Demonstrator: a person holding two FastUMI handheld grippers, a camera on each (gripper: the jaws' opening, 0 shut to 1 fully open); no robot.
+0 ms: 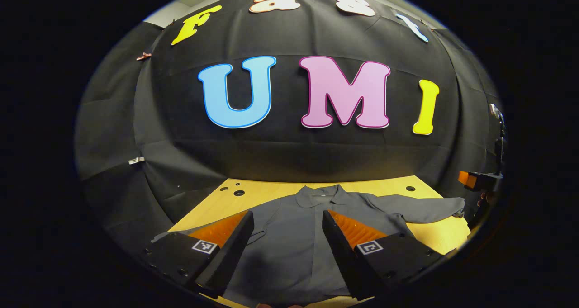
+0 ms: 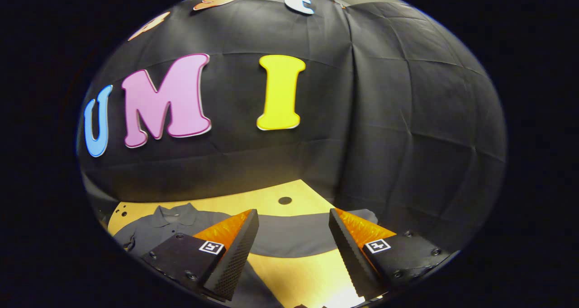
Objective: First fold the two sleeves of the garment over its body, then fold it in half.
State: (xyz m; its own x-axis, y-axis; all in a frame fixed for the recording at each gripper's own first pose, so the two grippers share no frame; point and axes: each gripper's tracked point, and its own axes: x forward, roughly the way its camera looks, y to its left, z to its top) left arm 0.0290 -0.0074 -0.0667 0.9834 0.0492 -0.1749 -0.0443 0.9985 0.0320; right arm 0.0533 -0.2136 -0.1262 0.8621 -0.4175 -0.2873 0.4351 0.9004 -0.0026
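Square coded tags, screws on left gripper [image 1: 287,235]

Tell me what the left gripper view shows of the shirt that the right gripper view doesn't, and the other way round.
Left gripper view: the body of the shirt lies flat between the fingers of the open left gripper, with one sleeve spread out sideways to the right. Right gripper view: that sleeve runs across between the fingers of the open right gripper, its cuff close by, with bare table in front of it. Both: the collar, the wooden table, and the sleeve not yet folded over.
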